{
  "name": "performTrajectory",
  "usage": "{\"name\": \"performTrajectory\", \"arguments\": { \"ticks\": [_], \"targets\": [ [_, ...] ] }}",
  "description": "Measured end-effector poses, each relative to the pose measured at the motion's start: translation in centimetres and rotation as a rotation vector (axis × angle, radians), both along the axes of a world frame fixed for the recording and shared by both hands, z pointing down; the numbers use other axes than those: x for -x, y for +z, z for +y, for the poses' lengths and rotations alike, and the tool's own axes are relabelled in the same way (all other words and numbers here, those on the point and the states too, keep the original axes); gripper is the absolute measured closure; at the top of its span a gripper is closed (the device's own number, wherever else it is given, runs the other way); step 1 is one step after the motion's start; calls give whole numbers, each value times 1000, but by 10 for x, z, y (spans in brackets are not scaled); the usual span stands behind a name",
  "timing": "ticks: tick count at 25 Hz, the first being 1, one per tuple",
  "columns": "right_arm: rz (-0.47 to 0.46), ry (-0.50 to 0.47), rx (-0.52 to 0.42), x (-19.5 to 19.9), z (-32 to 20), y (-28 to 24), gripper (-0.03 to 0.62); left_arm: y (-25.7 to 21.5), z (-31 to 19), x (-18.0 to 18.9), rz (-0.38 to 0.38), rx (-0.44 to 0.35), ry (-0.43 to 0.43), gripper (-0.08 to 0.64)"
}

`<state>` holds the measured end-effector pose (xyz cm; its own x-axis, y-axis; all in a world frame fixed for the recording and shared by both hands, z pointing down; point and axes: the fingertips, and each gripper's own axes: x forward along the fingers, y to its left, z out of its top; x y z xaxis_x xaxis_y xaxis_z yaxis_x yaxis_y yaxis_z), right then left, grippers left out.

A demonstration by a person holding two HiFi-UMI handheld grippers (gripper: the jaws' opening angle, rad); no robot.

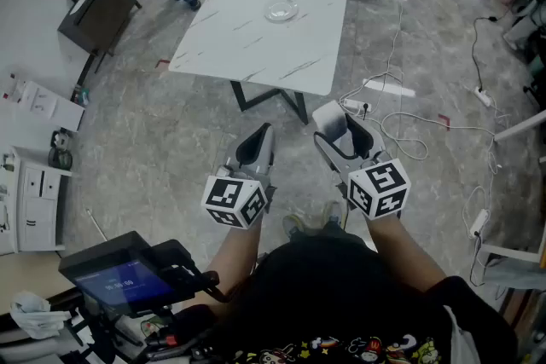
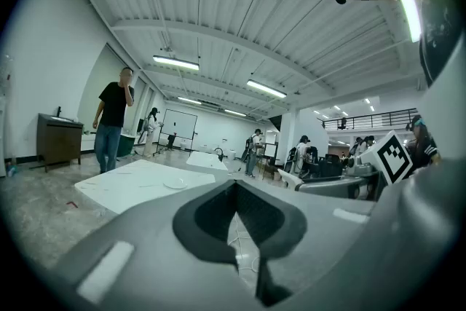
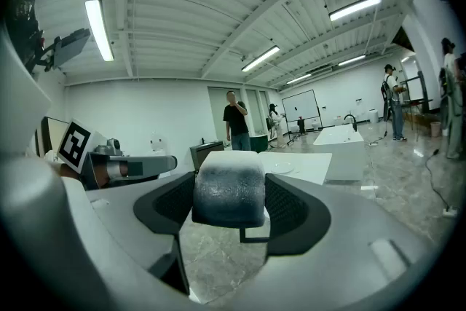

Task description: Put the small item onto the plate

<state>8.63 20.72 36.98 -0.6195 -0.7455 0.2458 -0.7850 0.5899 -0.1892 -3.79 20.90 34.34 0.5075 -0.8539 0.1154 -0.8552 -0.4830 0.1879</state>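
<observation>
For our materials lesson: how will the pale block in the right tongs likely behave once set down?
The pale block shows no squashing in the grip, so it is probably fairly firm. Its flat faces suggest it will rest, not roll. The grainy surface looks unlikely to slip.

Grey left hand-held gripper [image 1: 258, 136] and right hand-held gripper [image 1: 334, 122] carry black-and-white marker cubes [image 1: 235, 200].
</observation>
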Motion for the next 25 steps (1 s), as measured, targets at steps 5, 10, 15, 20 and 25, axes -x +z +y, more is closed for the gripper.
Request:
{"name": "performTrajectory", "arguments": {
  "ticks": [5, 10, 15, 20, 25],
  "targets": [
    [2, 1, -9, -4, -3, -5, 267, -3, -4, -2, 7, -2, -4, 560],
    [2, 3, -12, -11, 2, -6, 265, -4, 2, -12, 6, -6, 3, 560],
    [-4, -12, -8, -19, -19, 5, 265, 7, -17, -27, 0, 4, -2, 560],
    [-7, -37, -2, -36, -22, 1, 265, 4, -18, -49, 1, 7, -20, 560],
    [-6, -69, -22, -53, -20, 2, 265, 6, -13, -68, 8, -2, -49, 560]
  ]
}}
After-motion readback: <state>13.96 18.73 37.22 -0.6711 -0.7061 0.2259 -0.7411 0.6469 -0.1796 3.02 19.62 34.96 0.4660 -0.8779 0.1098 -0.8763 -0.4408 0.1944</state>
